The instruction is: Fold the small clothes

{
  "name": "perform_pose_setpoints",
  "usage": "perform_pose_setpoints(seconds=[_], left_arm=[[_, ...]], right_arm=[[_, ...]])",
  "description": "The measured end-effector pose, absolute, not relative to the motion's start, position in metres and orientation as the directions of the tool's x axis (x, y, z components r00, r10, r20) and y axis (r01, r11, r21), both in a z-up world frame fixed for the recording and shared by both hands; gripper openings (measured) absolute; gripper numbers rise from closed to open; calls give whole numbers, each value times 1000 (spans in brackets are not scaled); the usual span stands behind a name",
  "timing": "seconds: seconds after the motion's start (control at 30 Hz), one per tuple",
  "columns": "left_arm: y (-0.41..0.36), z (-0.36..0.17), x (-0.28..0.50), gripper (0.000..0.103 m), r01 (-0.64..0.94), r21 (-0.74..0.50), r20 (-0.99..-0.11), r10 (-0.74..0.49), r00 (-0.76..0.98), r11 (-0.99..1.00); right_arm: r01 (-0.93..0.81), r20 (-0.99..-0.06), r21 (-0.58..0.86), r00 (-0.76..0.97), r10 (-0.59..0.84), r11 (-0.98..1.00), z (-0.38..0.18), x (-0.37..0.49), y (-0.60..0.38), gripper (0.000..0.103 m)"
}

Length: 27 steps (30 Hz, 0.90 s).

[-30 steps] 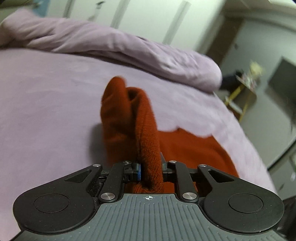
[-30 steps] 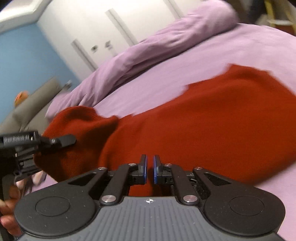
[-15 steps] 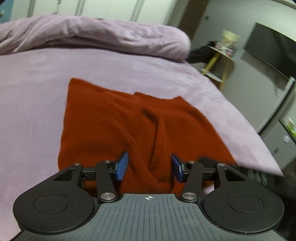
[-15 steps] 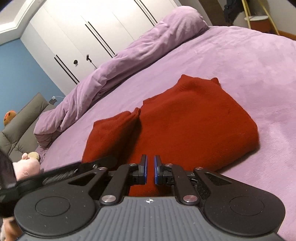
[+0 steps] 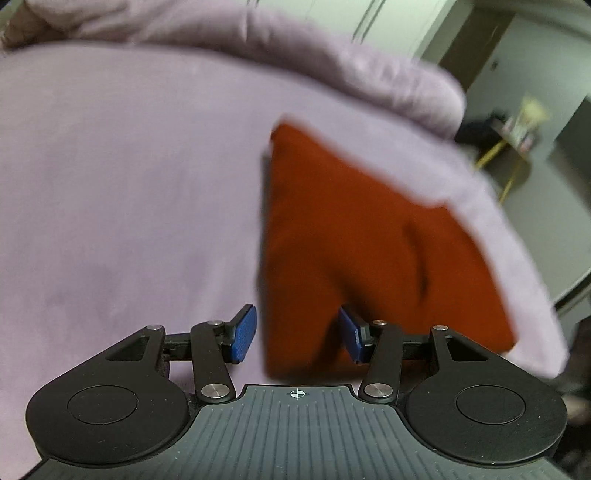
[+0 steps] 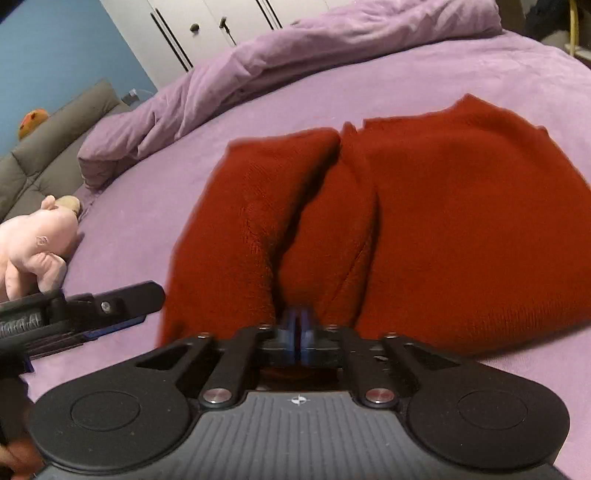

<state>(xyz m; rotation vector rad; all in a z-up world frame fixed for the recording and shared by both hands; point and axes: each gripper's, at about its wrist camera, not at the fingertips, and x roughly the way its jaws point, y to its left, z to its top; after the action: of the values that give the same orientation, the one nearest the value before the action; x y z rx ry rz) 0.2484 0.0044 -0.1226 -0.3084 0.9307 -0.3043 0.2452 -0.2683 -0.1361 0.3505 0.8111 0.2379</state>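
Observation:
A red knit garment [image 6: 424, 221] lies on the purple bed [image 6: 443, 74], folded, with one flap laid over its left side [image 6: 251, 221]. It also shows in the blurred left wrist view [image 5: 351, 240]. My left gripper [image 5: 299, 339] is open, its blue pads either side of the garment's near left corner, holding nothing. It shows from the side in the right wrist view [image 6: 110, 306]. My right gripper [image 6: 297, 332] is shut with its pads together at the garment's near edge; whether cloth is between them is hidden.
A bunched purple duvet [image 6: 295, 62] lies along the far side of the bed. A pink plush toy [image 6: 33, 240] sits at the bed's left edge by a grey sofa [image 6: 44, 158]. White wardrobe doors [image 6: 203, 29] stand behind. A yellow-legged side table [image 5: 517, 147] stands beyond the bed.
My left gripper let go of the red flap it held up, opened and drew back left to the garment's corner. The flap now lies flat. The right gripper stayed shut and moved closer in.

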Motion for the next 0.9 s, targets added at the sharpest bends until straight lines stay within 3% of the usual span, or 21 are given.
perform_pose_setpoints(seconds=[0.1,0.17,0.23,0.3,0.37,0.47,0.5,0.53,0.63,0.8,0.9], left_arm=[[13,-133,245,55,101,-444,-716,-420,558,890],[19,-133,241,55,97,-468,-707,-438,556,878],[23,-133,238,55,101,-473,-704,-444,554,875],[20,-133,240,55,108,-466,-706,-442,553,878],[16,-131,241,55,116,-450,-712,-435,552,885],[13,-129,242,55,102,-445,-722,-424,547,890],[13,-127,242,55,95,-445,-724,-420,547,890],[14,-123,241,55,86,-447,-718,-415,559,890],[17,-115,238,55,74,-449,-681,-394,617,891],[9,-133,251,53,78,-452,-724,-416,550,889],[12,-133,251,54,80,-461,-714,-423,558,884]], right_arm=[[-45,-657,458,656,372,888,-128,244,-283,0],[-43,-621,510,672,403,859,-114,241,-294,7],[-63,-562,570,697,445,819,-104,237,-304,31],[-93,-506,647,690,518,757,-100,238,-309,47],[-97,-494,680,672,552,727,-103,243,-306,53],[-106,-564,618,631,532,779,-113,253,-287,47],[-112,-595,577,622,510,809,-117,255,-279,21],[-118,-618,535,621,483,837,-119,254,-274,10],[-116,-602,514,656,455,850,-110,247,-272,9],[-57,-649,488,643,406,871,-128,249,-283,10],[-109,-638,505,621,455,856,-124,252,-289,14]])
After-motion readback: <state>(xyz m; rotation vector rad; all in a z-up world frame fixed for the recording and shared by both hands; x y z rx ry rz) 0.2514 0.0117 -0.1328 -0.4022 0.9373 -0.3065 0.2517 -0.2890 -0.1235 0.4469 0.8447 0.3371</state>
